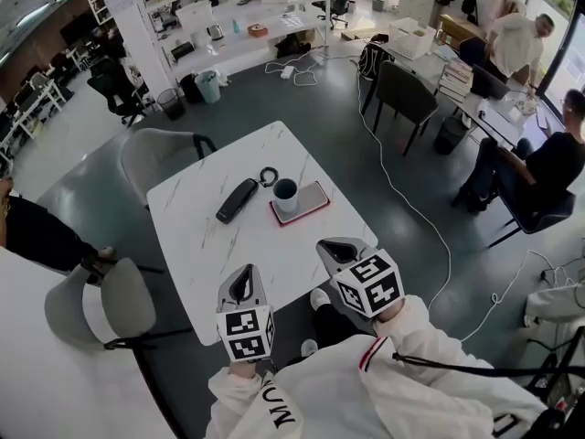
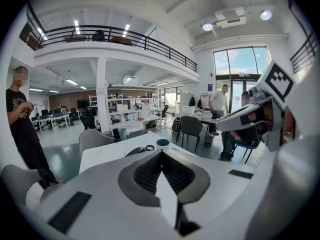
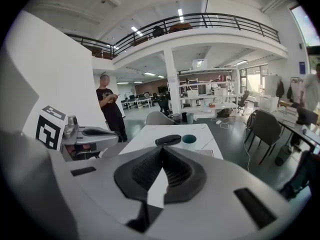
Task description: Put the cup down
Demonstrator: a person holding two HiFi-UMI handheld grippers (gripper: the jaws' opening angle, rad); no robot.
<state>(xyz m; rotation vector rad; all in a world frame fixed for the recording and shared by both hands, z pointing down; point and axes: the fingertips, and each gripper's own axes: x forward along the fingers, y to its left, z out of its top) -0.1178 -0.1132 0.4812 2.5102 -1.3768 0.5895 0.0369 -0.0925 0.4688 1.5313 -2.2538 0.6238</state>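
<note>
We see the cup point(image 1: 285, 190) down on the worktop point(image 1: 274, 250), left gripper point(image 1: 244, 274) and right gripper point(image 1: 329, 245) fingers together, empty; a careless swing could topple it.

Wht marbled tbl point(image 1: 203, 245); cup point(image 1: 285, 195) teal inside

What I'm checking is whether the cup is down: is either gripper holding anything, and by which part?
Nothing is held. Left gripper and right gripper are shut and empty; the cup stands untouched beyond them.
</note>
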